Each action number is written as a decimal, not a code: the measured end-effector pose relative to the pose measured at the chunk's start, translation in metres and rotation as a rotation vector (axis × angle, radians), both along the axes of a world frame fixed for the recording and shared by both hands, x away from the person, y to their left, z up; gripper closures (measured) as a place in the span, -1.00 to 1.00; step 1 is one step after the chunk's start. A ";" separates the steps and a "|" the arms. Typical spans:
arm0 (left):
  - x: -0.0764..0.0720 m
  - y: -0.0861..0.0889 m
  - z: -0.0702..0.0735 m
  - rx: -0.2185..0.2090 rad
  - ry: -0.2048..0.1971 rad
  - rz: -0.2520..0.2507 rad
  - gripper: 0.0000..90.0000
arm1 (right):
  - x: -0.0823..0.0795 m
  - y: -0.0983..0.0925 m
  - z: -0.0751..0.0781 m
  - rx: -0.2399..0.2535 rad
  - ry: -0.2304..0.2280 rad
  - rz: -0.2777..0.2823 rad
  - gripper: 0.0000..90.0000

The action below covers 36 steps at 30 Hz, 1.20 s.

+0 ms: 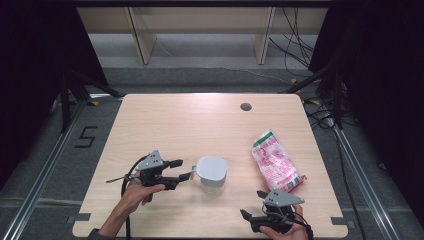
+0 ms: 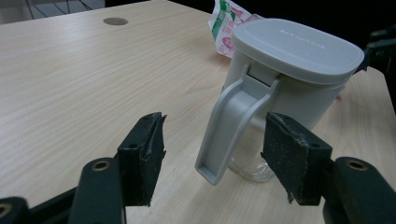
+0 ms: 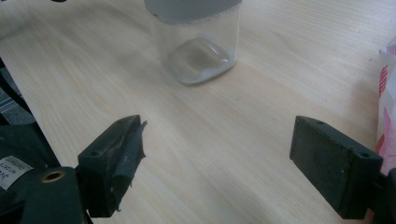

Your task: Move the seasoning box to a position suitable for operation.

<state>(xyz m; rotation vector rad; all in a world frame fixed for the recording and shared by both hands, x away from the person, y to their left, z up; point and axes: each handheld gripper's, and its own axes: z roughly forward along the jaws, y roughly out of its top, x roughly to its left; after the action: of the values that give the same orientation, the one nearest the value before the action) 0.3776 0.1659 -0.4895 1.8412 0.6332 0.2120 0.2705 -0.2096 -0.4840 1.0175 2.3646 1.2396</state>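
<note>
1. Jug (image 1: 212,173) stands near our table (image 1: 190,125) front, lid on, handle (image 2: 229,128) facing our left gripper (image 1: 182,169).
2. We hold its jaws wide around the handle, pads not touching.
3. We keep our right gripper (image 1: 254,204) wide open, holding nothing, beside the packet (image 1: 276,162).

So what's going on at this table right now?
A person holds a two-jaw gripper in each hand at a wooden table. The left gripper is lined up on the grey handle of a clear lidded jug: the handle sits between its open fingers, which don't press on it yet. The right gripper waits open near the table's front edge, holding nothing. A pink and white snack bag lies flat to the right of the jug.
</note>
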 end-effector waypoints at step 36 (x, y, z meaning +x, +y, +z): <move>-0.011 -0.023 0.003 0.074 -0.087 -0.209 0.35 | 0.001 0.001 -0.001 -0.010 0.006 0.014 -0.58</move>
<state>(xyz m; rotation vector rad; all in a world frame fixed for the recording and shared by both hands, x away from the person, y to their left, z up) 0.3668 0.1426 -0.4868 1.9433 0.3739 0.1776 0.2713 -0.2087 -0.4852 1.0045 2.3845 1.2304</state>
